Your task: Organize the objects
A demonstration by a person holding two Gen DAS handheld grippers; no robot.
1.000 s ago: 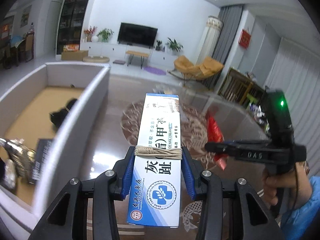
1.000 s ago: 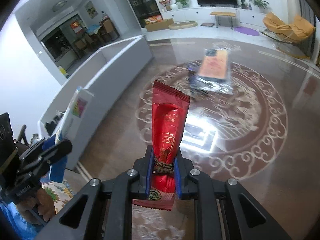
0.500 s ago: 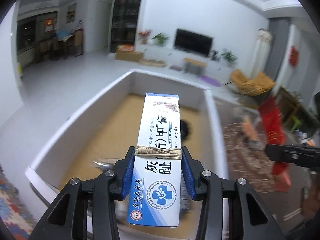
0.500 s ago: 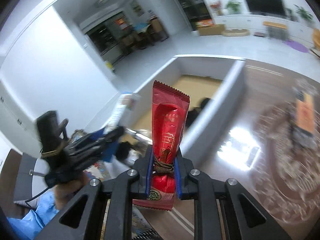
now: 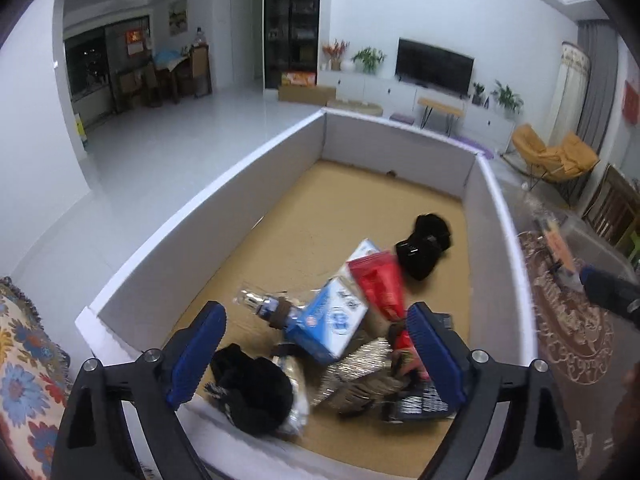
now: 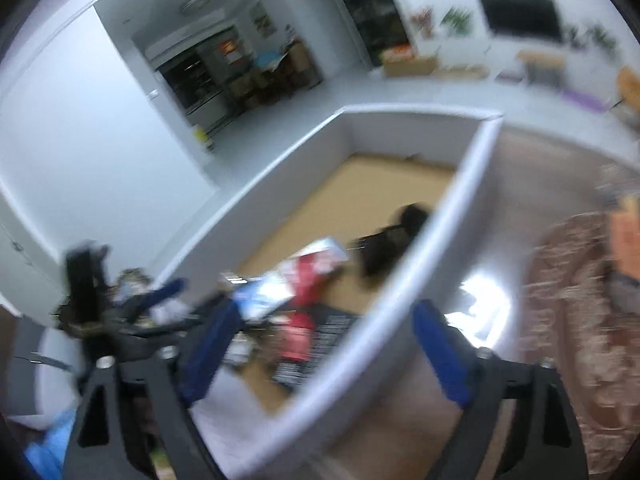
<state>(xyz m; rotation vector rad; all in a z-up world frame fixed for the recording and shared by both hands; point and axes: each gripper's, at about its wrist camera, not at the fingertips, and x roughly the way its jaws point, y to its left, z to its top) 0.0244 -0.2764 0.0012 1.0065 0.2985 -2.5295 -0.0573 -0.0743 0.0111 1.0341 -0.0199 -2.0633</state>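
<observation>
Both claws, left gripper (image 5: 316,344) and right gripper (image 6: 324,344), opening empty above white bin (image 5: 224,184) (blue-white carton (image 5: 332,316), red packet (image 5: 380,284) just ahead); bare floor beyond.

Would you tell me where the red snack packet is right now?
In the left wrist view the red snack packet lies inside the grey box, overlapping the blue-and-white carton, near the black bundle.

white-walled box (image 5: 256,184) on patterned floor (image 5: 568,332)
</observation>
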